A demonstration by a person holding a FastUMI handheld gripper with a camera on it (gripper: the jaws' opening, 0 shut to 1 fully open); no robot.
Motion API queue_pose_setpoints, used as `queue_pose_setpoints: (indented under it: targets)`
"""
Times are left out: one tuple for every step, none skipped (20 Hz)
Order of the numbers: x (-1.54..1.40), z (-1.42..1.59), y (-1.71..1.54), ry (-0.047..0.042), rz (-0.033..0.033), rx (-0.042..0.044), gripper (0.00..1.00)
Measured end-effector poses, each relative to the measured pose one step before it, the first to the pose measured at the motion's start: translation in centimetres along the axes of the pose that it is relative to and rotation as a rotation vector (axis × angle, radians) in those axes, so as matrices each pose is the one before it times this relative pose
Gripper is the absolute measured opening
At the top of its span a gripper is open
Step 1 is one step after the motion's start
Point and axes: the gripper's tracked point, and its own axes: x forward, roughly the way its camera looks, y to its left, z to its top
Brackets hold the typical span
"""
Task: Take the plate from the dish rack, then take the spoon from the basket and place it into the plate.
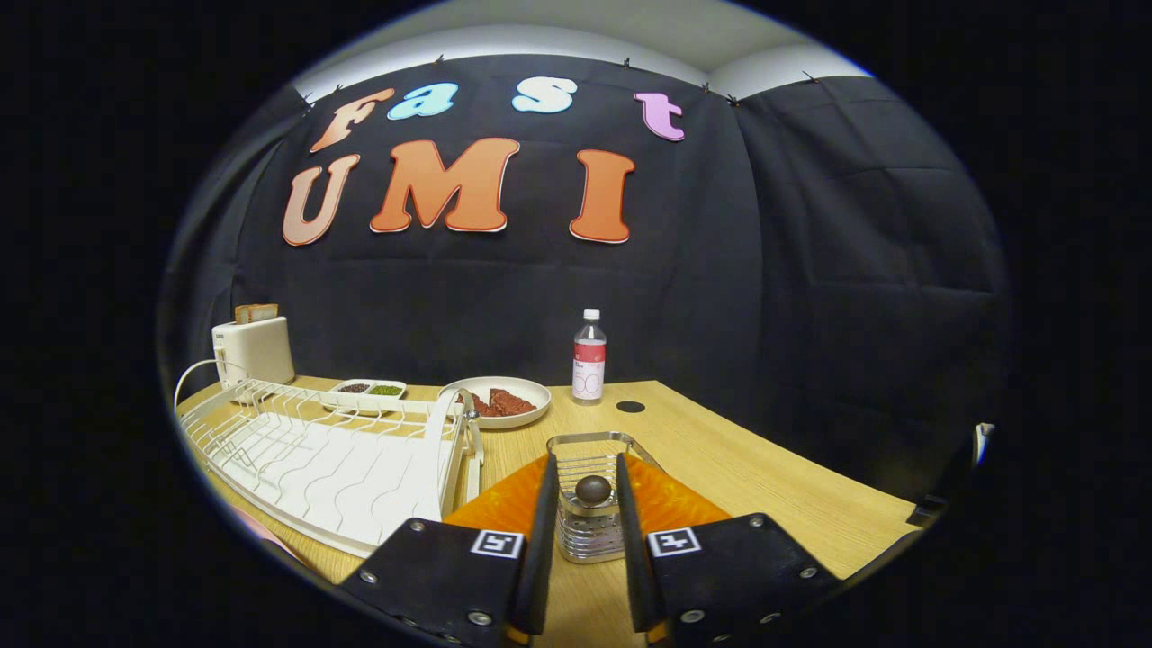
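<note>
The hand-held gripper [583, 504] has its two fingers a little apart, with a dark round spoon end [593, 490] in the gap. I cannot tell if the fingers press on it. The spoon stands in a small metal basket [589, 531]. An orange plate [670, 504] lies flat on the worktop [765, 468] beside the basket. To the left is a white dish rack [315, 459]. Farther back sit a white plate with food [506, 400], a small tray [367, 390], a bottle [589, 356] and a toaster [253, 351].

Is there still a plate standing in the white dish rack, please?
No, the dish rack holds no plate; the orange plate lies on the table under the basket, ahead of the open gripper.
</note>
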Motion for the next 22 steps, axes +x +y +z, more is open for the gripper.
queue_pose_setpoints:
  targets:
    - [0.197, 0.119, 0.075, -0.00198, 0.00359, 0.00466, 0.20]
    - [-0.025, 0.243, 0.081, -0.00455, -0.00011, -0.00068, 0.14]
    - [0.123, 0.112, -0.089, -0.00114, 0.00012, 0.01436, 0.10]
    - [-0.029, 0.118, 0.011, 0.00379, 0.00473, 0.01610, 0.08]
    - [-0.124, 0.320, 0.059, 0.00164, 0.00575, 0.01360, 0.06]
    - [-0.187, 0.482, 0.041, -0.00992, 0.00308, 0.00673, 0.05]
    - [-0.164, 0.623, -0.115, -0.01211, -0.00116, -0.00367, 0.05]
    - [-0.202, 0.624, -0.136, -0.01502, -0.00250, -0.00752, 0.06]
    - [-0.346, 0.864, -0.051, -0.01618, 0.00240, -0.00413, 0.05]
    - [-0.317, 0.775, 0.074, -0.01165, 0.00393, -0.00006, 0.05]
    - [-0.261, 0.589, -0.034, -0.00852, 0.00253, -0.00195, 0.05]
    - [-0.364, 0.665, -0.064, -0.01211, -0.00076, -0.00235, 0.05]
    - [-0.331, 0.708, 0.048, -0.01076, 0.00050, -0.00343, 0.05]
    - [-0.462, 0.640, 0.012, -0.01121, 0.00152, -0.00219, 0.05]
    - [-0.510, 0.646, 0.032, -0.01001, 0.00295, -0.00217, 0.05]
    - [-0.635, 0.686, 0.127, -0.01149, 0.00371, -0.00165, 0.05]
    - [-0.568, 0.574, 0.196, -0.00860, 0.00675, -0.00398, 0.05]
    - [-0.736, 0.442, 0.311, -0.00745, 0.00712, -0.00330, 0.05]
    - [-0.678, 0.557, 0.321, -0.00627, 0.00976, -0.00237, 0.05]
    - [-0.801, 0.455, 0.450, -0.00569, 0.01261, 0.00001, 0.05]
    - [-0.712, 0.307, 0.692, -0.00449, 0.01568, 0.00069, 0.05]
    - [-0.759, 0.363, 0.672, -0.00448, 0.01611, 0.00072, 0.05]
